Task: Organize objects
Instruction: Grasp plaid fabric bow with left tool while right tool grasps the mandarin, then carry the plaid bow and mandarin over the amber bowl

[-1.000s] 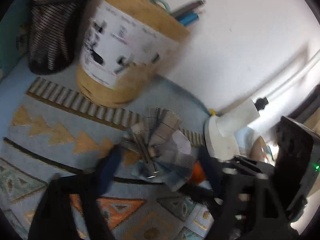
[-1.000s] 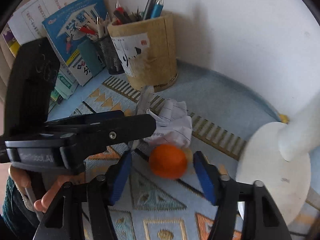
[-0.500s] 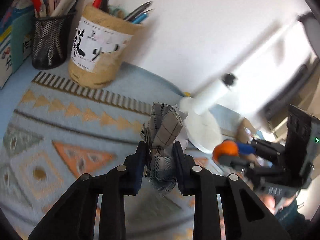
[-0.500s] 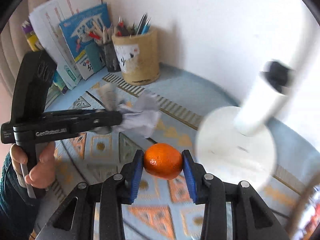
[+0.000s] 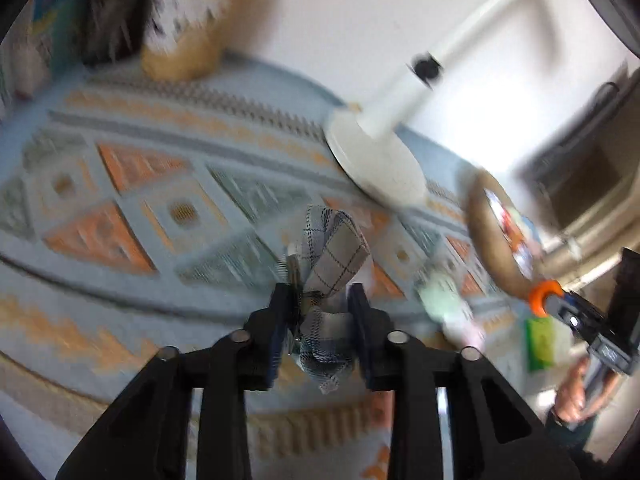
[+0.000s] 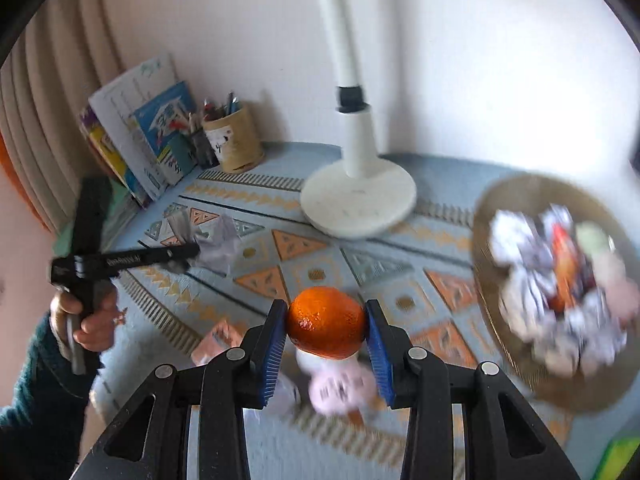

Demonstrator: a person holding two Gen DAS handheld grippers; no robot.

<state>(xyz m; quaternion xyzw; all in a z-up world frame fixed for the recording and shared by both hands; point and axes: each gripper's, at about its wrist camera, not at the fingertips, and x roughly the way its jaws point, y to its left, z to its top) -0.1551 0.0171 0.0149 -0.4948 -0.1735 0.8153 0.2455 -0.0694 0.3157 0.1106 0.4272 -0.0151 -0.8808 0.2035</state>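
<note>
Woven basket (image 6: 492, 216), right of frame: crumpled paper balls and wrappers inside. Pen holder (image 6: 236, 144), upper left: pens. Right claw (image 6: 326, 330) clamped on a glossy orange (image 6: 326, 328). Left claw (image 5: 320, 320), jaws opening, holds a checked cloth (image 5: 332, 260) between them. Patterned surface (image 6: 320, 248) mid-frame lies open.

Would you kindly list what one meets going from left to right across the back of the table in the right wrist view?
Leaning books → black mesh pen holder → tan pen cup → white lamp base → round woven tray of crumpled wrappers.
</note>
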